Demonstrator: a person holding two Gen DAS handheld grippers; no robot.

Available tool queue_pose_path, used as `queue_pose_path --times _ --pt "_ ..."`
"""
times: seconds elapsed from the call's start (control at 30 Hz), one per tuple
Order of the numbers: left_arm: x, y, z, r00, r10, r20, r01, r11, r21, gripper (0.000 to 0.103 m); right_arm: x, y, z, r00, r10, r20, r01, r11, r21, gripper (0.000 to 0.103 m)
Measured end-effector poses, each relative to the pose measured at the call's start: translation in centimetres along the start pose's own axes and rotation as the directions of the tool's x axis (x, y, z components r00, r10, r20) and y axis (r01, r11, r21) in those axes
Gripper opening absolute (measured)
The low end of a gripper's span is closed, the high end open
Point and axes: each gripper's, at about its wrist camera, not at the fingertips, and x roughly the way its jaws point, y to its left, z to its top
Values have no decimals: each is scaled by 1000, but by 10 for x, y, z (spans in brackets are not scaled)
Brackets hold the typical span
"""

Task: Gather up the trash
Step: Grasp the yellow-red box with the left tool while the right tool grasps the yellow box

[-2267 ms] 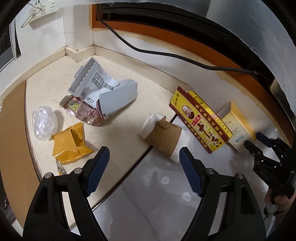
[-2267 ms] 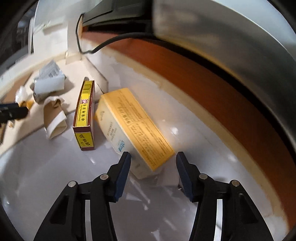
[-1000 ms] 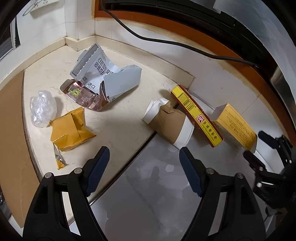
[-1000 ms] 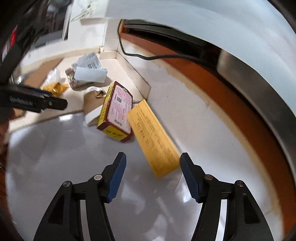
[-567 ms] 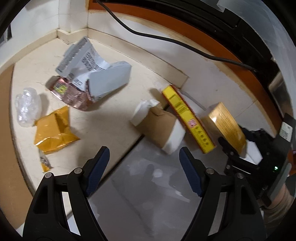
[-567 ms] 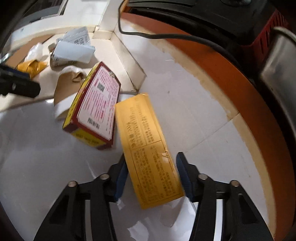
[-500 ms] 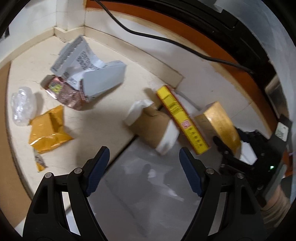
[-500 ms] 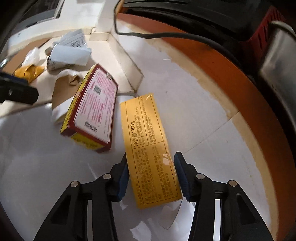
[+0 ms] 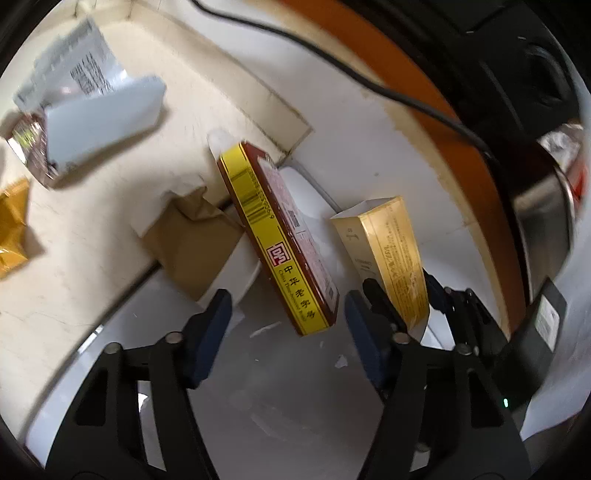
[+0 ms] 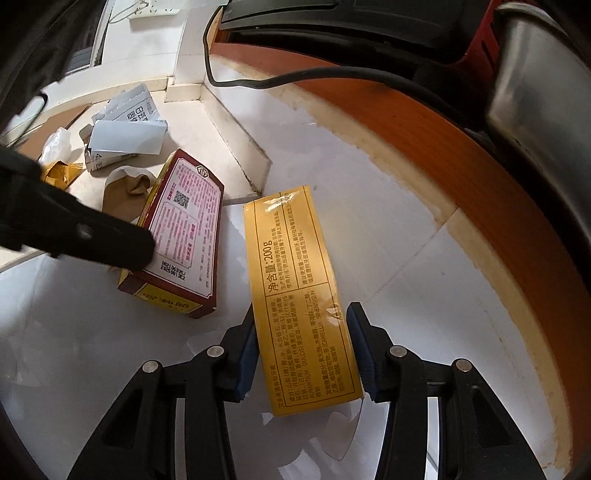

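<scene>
A black cable is seen running along the back of the white counter, above an orange-brown band that follows the counter's curved edge. A black appliance is set behind that band, with a shiny metal pot to its right. A white power strip is mounted on the far wall. A brown cardboard sheet is laid at the far left.
</scene>
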Motion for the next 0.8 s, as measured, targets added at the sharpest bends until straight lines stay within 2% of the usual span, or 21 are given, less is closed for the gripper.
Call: queue_pose_path --times 0.13,0.2,0.23,0.27,0.3,0.4,0.63,0.8 --pt "13 -5 7 999 -33 -8 33 999 -34 52 1 2 0 1000 8 6 -8 1000 6 45" --pt "20 -9 12 1000 -24 -1 24 999 -43 52 1 3 -1 1000 6 7 -6 1000 5 45" --pt "21 -11 14 1000 -25 3 25 999 -44 46 0 4 -1 1000 6 9 -6 1000 2 45" --pt "23 -12 16 1000 -28 14 29 998 -49 29 -1 3 -2 1000 7 11 -7 1000 4 45" --pt "25 -11 17 998 -55 11 55 997 -63 27 -3 2 -3 1000 9 12 -9 1000 7 44" --pt "21 -6 16 997 -69 42 73 993 -96 24 -9 -1 -5 1000 14 16 -14 1000 22 44" --pt "-15 -10 -12 994 -55 92 58 998 -29 21 -33 -5 -14 999 47 24 -48 998 50 41" --pt "-56 -9 -41 991 -42 125 40 999 14 21 -72 2 -24 995 92 49 -97 990 105 41"
